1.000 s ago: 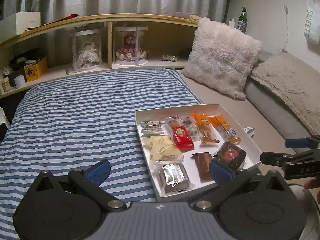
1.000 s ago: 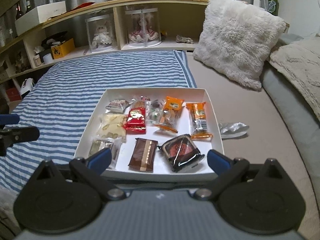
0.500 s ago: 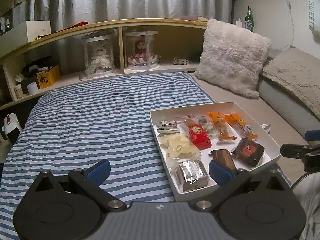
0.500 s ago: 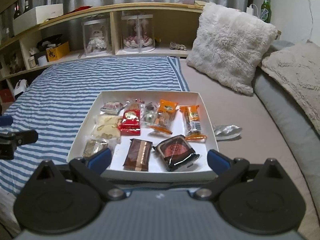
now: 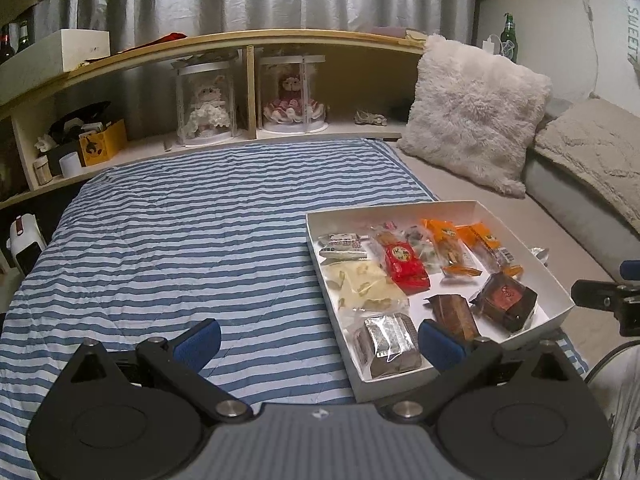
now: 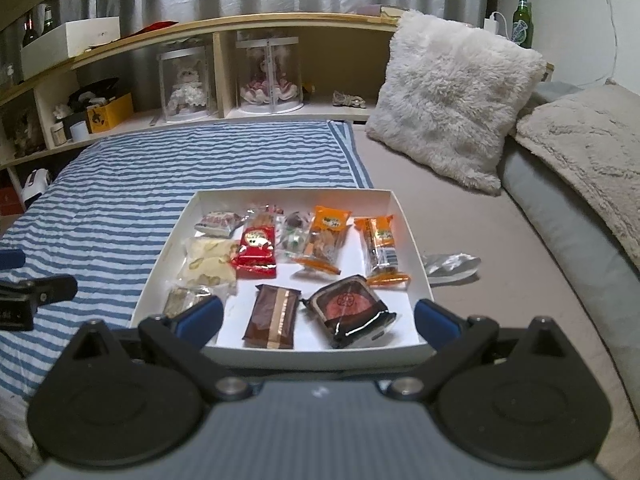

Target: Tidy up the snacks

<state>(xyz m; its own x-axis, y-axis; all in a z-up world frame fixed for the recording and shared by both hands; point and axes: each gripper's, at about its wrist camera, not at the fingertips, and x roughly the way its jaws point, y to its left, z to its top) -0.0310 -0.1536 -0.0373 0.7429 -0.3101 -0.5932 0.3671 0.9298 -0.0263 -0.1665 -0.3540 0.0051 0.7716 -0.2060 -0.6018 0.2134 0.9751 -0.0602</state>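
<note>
**Snacks nearly all boxed, one silver packet left out**

Snacks in mixed wrappers, red, orange, brown and pale, lie side by side in the shallow white cardboard box (image 6: 412, 240) on the bed. A crumpled silver foil packet (image 6: 450, 266) rests just right of the box, likely the last piece. The left gripper (image 5: 318, 344) and right gripper (image 6: 318, 318) both stand apart, empty, at the near edge.

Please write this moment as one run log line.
left gripper: open, empty | right gripper: open, empty | white cardboard tray: snacks inside | crumpled silver wrapper: outside tray
</note>
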